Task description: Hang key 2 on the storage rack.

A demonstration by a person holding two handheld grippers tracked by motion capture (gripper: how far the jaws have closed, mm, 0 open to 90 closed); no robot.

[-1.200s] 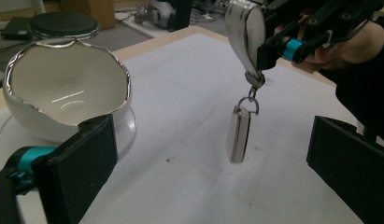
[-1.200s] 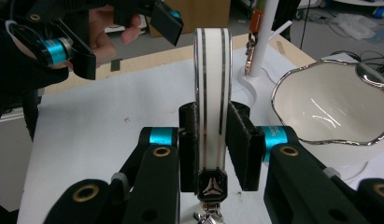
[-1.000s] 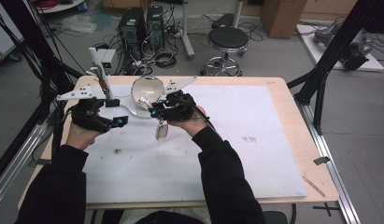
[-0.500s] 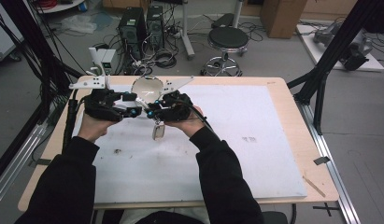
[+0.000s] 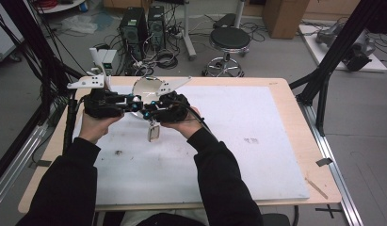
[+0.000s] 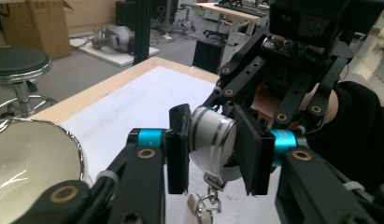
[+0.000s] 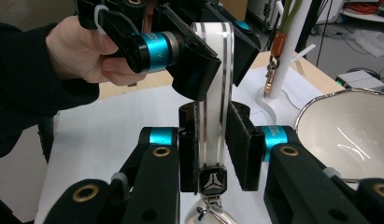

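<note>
A wooden table (image 5: 294,117) under a white mat (image 5: 238,141) carries the work, with a shiny metal bowl (image 5: 146,85) at its far edge and a white stand (image 7: 278,60) near the bowl. Above the mat, a person in dark sleeves brings two grippers together nose to nose. The right gripper (image 7: 213,140) has its jaws clamped on the flat sides of a white, silver-banded disc-shaped keychain piece (image 7: 213,93), held clear of the mat; a metal clasp (image 5: 153,132) dangles from its lower end. The left gripper (image 6: 213,144) has just been closing its jaws, and the left gripper view shows both pads now seated on the round end of the same piece, so each gripper has hold of it.

The step in hand appears to be a two-handed pull or twist on the piece. To do it well, both grips should probably stay square on the flat faces, the pull running straight along its axis, with the dangling clasp kept clear of the jaws; a skewed pull could let the smooth banded shell slip.

A second earlier the left gripper stood apart to the left, its jaws wide; it has since come in to meet the right, which has kept its grip.
</note>
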